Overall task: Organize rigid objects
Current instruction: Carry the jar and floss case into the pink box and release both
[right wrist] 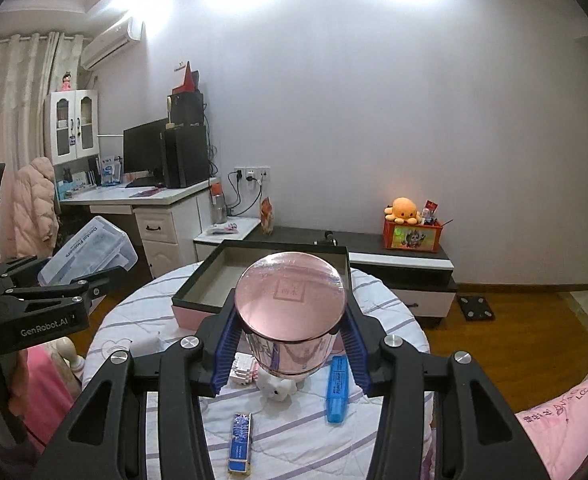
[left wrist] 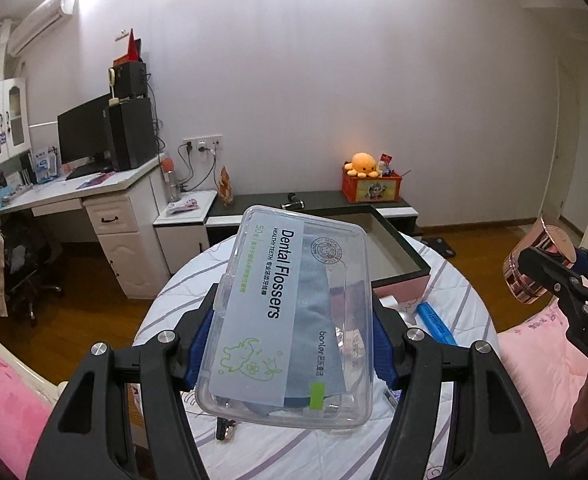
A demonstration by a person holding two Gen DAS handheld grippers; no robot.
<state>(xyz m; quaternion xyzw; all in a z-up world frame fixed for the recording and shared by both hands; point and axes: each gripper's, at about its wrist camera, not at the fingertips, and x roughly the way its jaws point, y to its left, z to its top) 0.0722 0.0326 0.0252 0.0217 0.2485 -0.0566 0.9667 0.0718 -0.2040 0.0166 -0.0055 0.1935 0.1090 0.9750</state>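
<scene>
floss box (left wrist: 290,316) hides table middle; jar (right wrist: 292,312) base hidden.

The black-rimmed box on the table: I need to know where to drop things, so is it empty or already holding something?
Empty as far as shown: the box shows only bare grey floor; the rose-gold jar hides its right part.

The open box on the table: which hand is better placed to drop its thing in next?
Probably the right. The right gripper holds the pink jar just before the open box; the left gripper's floss box hangs off to the side.
</scene>
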